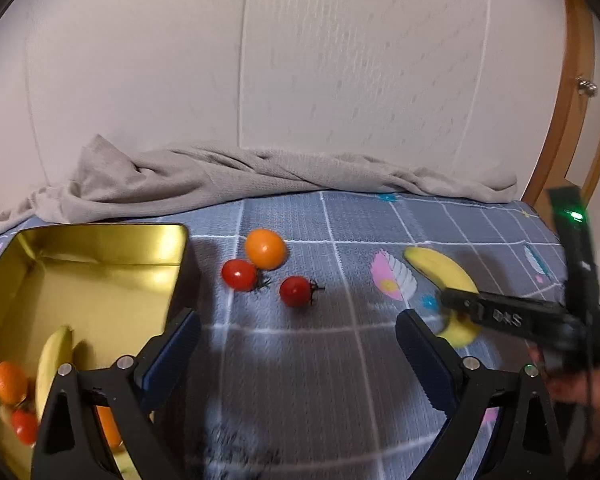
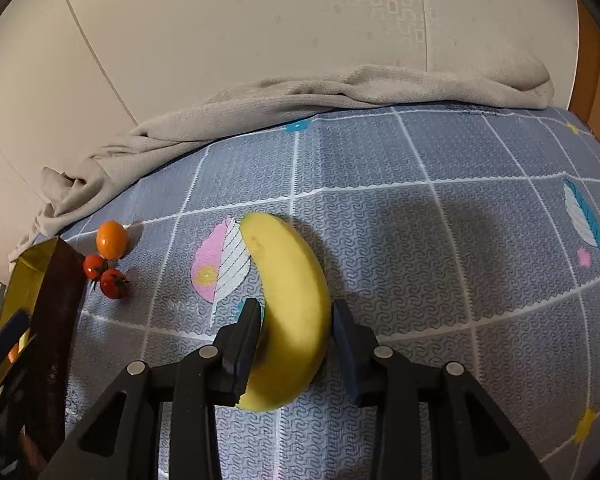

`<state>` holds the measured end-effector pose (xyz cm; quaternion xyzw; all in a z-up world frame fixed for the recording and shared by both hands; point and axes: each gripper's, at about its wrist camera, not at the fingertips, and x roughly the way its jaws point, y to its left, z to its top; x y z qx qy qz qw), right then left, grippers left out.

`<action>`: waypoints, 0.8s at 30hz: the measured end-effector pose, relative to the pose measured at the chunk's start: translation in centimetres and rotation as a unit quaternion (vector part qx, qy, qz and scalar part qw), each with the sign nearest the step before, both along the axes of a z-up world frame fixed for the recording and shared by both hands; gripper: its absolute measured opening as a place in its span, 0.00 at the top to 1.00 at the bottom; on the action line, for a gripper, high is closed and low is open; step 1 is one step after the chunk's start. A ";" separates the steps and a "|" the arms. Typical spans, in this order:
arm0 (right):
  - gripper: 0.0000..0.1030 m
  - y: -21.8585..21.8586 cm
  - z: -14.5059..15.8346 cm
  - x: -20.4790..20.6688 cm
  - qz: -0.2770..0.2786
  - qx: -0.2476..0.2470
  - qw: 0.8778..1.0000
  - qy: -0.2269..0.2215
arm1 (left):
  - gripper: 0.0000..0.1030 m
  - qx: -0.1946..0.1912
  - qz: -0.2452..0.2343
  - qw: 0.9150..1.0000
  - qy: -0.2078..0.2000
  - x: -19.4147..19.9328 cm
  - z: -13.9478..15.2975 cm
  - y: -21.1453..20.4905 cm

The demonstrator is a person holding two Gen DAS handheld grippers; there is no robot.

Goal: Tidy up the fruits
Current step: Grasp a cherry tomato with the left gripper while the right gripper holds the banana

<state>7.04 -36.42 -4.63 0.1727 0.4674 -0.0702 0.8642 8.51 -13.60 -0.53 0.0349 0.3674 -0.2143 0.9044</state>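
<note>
Grey-blue quilted bedspread [image 2: 440,240], gridded with white lines and printed with feathers, stretches under both my claws, and a rumpled beige knitted blanket [image 1: 228,176] lies bunched along its far edge against the pale wall. Next in size is the gold-coloured rectangular metal tin [image 1: 100,248], sitting on the spread at my left; inside it I can see a yellow banana [image 1: 52,360], a small orange citrus fruit [image 1: 8,382] and a red cherry tomato [image 1: 24,426] gathered in the near corner. My left claw [image 1: 298,344] hangs released just beside the tin's right wall, its jaws spread wide with only bare bedspread between them. My right claw [image 2: 296,322] is clenched around a second curved yellow banana [image 2: 288,304], its pads pressed to both sides of the fruit's lower half while the banana lies on the spread, the upper end pointing away over a pink feather print. Smallest of all, a round orange citrus [image 1: 265,249] and two red cherry tomatoes with green stalks [image 1: 239,275] [image 1: 296,291] sit close together on the spread between tin and banana, the citrus touching one tomato.
</note>
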 end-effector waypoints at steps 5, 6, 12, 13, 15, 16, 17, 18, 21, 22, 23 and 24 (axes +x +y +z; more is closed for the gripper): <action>0.65 -0.1 -0.1 0.1 0.008 0.003 1.000 -0.003 | 0.21 0.038 -0.011 0.999 0.007 2.8 -1.7 -2.4; 0.65 -0.2 -0.2 0.0 0.010 0.004 1.000 -0.003 | 0.27 0.044 -0.013 0.999 0.014 3.4 -2.1 -2.7; 0.64 -0.6 -0.1 -0.3 0.017 0.008 1.000 -0.008 | 0.36 0.047 -0.008 0.998 0.043 5.9 -3.9 -3.7; 0.64 -0.7 0.0 -0.6 0.018 0.008 1.000 -0.009 | 0.44 0.059 -0.009 0.997 0.044 6.0 -4.3 -3.9; 0.64 -0.6 0.0 -0.6 0.019 0.007 1.000 -0.010 | 0.53 0.063 -0.014 0.997 0.048 6.2 -4.8 -4.1; 0.64 -0.5 0.0 -0.6 0.019 0.007 1.000 -0.010 | 0.57 0.064 -0.014 0.997 0.051 6.3 -5.0 -4.1; 0.64 -0.6 0.0 -0.7 0.019 0.007 1.000 -0.010 | 0.59 0.065 -0.013 0.997 0.049 6.3 -5.0 -4.1; 0.64 -0.5 0.0 -0.7 0.019 0.007 1.000 -0.011 | 0.64 0.064 -0.012 0.997 0.046 6.3 -5.0 -4.0; 0.64 -0.5 0.0 -0.7 0.019 0.006 1.000 -0.011 | 0.64 0.050 -0.012 0.997 0.051 6.2 -5.0 -3.6; 0.64 -0.5 0.0 -0.7 0.019 0.007 1.000 -0.012 | 0.65 0.042 -0.011 0.998 0.054 6.1 -4.9 -3.4; 0.64 -0.6 0.0 -0.7 0.019 0.008 1.000 -0.012 | 0.65 0.032 -0.011 0.998 0.059 5.9 -4.9 -3.1; 0.64 -0.6 0.0 -0.8 0.018 0.009 1.000 -0.012 | 0.65 0.023 -0.010 0.998 0.062 5.8 -4.8 -2.9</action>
